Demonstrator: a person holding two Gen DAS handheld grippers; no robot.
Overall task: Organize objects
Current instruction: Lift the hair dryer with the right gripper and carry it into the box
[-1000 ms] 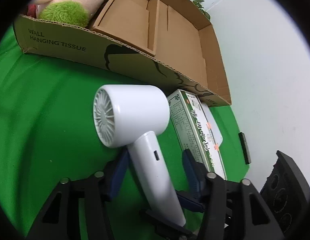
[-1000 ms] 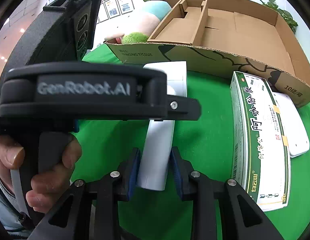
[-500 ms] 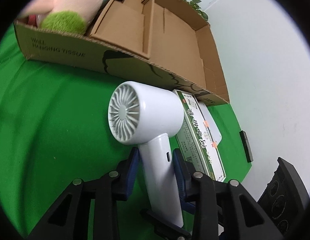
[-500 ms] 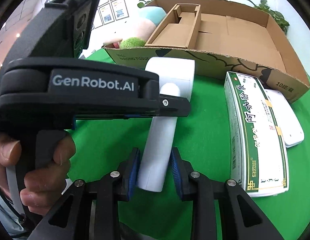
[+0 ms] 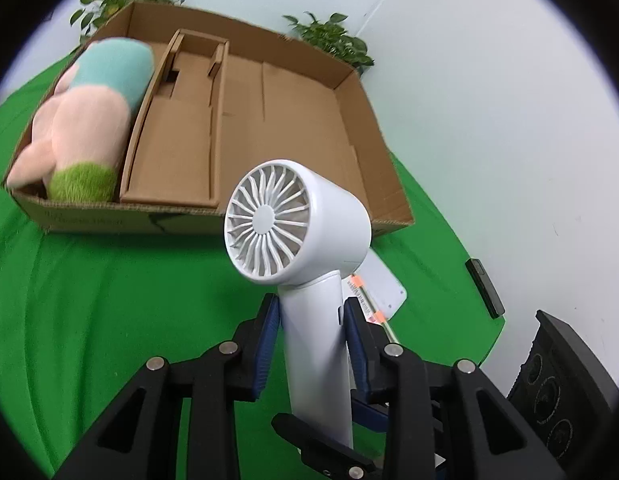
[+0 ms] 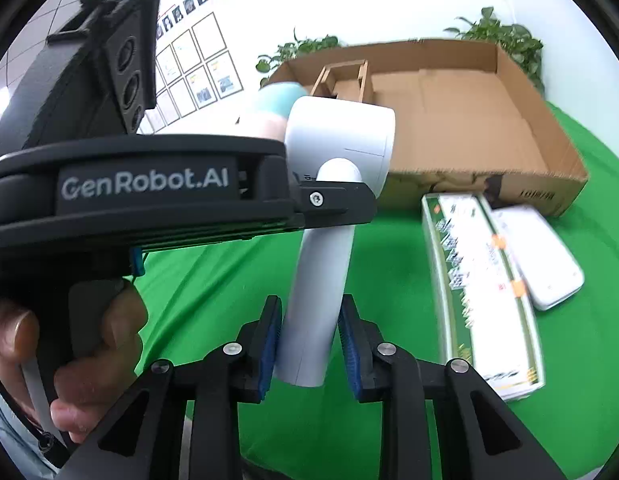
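Currently, item in hand: dryer (image 5: 297, 220), white, held upright above the green surface (image 5: 89, 300) by its handle, head toward the box (image 5: 293, 120).

Left gripper (image 5: 311, 344): fingers (image 5: 265, 344) closed to handle width, blue pads on both sides of the handle, just under the head. Firm hold, by the look of it.

Right gripper (image 6: 307, 344): fingers (image 6: 269, 340) set around the handle's lower end. Left pad touches; a sliver of gap seems to show at the right pad, so whether it presses I cannot tell.

Box: open cardboard tray at the far side of the surface. Plush toy (image 5: 89, 120) fills the left compartment, a cardboard insert (image 5: 177, 128) sits beside it, the wide right bay shows bare floor.

On the surface, near the box's front wall: green-and-white carton (image 6: 481, 292) with a flat white case (image 6: 541, 256) touching its far side. Neither is touched by a gripper.

Handling notes, as judgement:
- Step in hand: carrying the dryer toward the box, likely the right bay.
- Keep both grips level with each other; a twist between them could lever the smooth handle out of the pads.
- Clear the front wall with the handle's end before lowering.
- Lay it down on its side, head away from the insert.
- Open one gripper at a time, only once the dryer rests on the floor.
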